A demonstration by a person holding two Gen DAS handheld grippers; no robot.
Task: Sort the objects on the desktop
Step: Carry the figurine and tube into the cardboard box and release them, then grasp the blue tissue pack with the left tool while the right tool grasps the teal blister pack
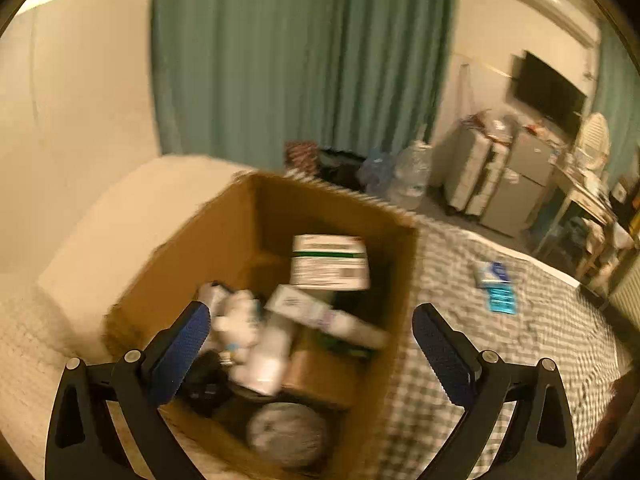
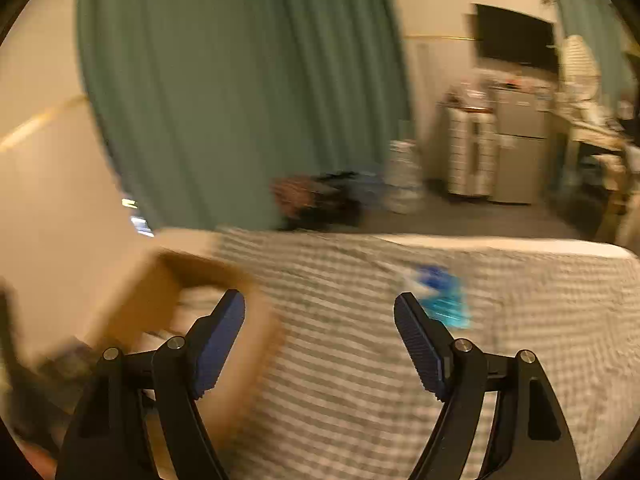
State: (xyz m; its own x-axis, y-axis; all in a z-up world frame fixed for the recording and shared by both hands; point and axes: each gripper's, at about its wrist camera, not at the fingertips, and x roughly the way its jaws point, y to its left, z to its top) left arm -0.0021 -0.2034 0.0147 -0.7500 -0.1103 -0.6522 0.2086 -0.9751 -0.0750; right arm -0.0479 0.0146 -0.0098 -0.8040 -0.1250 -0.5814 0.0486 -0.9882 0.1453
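Note:
A brown cardboard box point(image 1: 224, 240) stands on the bed and holds several items: a white carton with a green stripe point(image 1: 330, 262), a long white box point(image 1: 324, 314), white bottles point(image 1: 264, 356) and a grey round thing point(image 1: 286, 434). My left gripper point(image 1: 312, 312) hangs open above the box, with nothing between its blue pads. On the checked bedspread point(image 1: 520, 344) lie blue and white packets point(image 1: 496, 286). My right gripper point(image 2: 320, 300) is open over the bedspread point(image 2: 340, 360), with the blurred box point(image 2: 160, 292) at its left and the blue packets point(image 2: 444, 300) beside its right fingertip.
A green curtain point(image 1: 300, 60) hangs behind the bed. On the floor beyond are dark bags point(image 1: 340, 164) and a big water bottle point(image 1: 414, 172). At the right stand drawers, a small fridge point(image 1: 516, 184), a wall screen point(image 1: 548, 92) and a cluttered desk. A white pillow point(image 1: 120, 220) lies left of the box.

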